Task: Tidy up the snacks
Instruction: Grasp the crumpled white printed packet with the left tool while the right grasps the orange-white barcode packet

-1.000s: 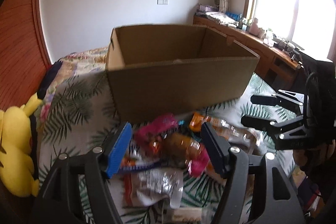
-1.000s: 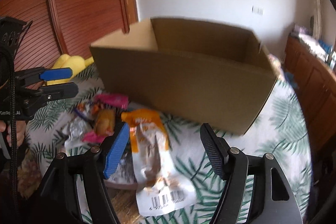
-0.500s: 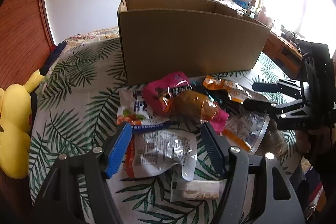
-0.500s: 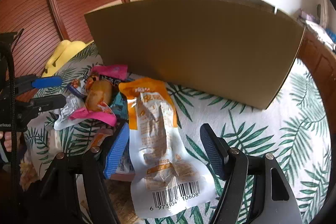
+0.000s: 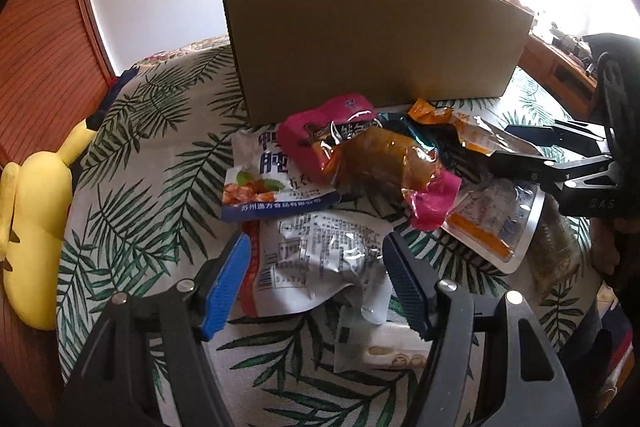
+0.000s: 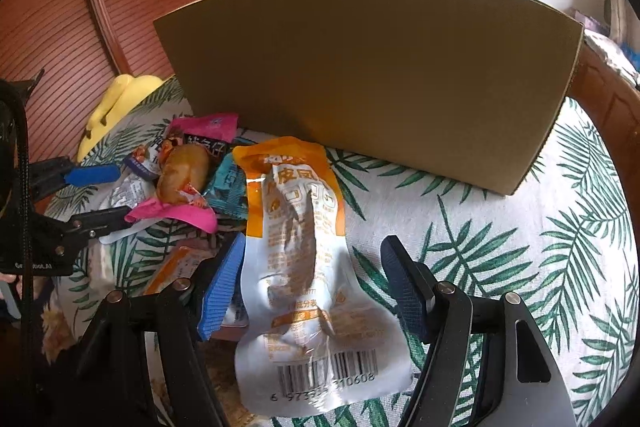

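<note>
Both hand-held grippers stood open, empty. Right hand-held gripper straddled the orange pouch lying on the bed before the cardboard box. Left hand-held gripper hovered over the silver packet. Recommended: grip mid-pouch, lift clear of box wall.

leaf-print bed; cardboard box; snack packets; yellow plush

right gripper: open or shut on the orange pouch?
Open. The right gripper straddles the orange pouch, which lies flat on the bedspread; gaps show beside both fingers, neither touching it.
</note>
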`<move>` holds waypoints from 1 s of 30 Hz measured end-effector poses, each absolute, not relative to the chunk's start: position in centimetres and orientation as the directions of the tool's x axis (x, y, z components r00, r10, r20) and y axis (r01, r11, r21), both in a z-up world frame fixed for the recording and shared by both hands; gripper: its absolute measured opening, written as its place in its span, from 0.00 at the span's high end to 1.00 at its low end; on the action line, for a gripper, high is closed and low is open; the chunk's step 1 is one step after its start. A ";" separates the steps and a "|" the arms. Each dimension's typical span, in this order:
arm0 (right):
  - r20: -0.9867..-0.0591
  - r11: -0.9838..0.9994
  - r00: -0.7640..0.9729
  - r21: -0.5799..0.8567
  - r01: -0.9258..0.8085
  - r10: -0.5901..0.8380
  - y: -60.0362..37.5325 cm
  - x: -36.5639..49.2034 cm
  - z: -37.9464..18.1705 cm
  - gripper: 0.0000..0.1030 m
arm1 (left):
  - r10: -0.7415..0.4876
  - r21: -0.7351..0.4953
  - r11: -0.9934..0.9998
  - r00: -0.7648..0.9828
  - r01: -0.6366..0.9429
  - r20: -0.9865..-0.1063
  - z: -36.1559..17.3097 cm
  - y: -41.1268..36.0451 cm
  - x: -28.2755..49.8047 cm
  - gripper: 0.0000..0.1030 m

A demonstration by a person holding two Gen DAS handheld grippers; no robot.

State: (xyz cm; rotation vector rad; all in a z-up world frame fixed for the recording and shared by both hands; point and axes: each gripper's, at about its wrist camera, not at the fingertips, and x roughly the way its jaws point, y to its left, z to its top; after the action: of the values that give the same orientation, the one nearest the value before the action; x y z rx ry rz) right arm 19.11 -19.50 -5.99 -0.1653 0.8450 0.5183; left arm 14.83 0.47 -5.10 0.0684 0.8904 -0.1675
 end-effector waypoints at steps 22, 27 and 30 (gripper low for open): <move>-0.767 0.859 0.560 -0.024 -0.512 0.312 -17.4 18.7 -6.6 0.33 | -0.104 -0.012 0.988 0.596 0.155 -0.796 -6.6 0.6 16.4 0.10; -0.767 0.859 0.559 -0.022 -0.512 0.314 -17.3 18.7 -6.6 0.33 | -0.099 -0.016 0.989 0.571 0.148 -0.815 -6.8 1.1 16.5 0.03; -0.767 0.859 0.560 -0.024 -0.512 0.312 -17.3 18.7 -6.6 0.33 | -0.096 -0.018 0.990 0.571 0.141 -0.815 -6.8 1.5 16.0 0.03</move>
State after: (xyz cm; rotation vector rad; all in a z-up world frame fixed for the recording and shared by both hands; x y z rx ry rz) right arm 18.66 -17.31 -6.63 -0.2569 0.8466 0.4918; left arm 15.98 1.48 -6.83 0.0510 0.9529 -0.1390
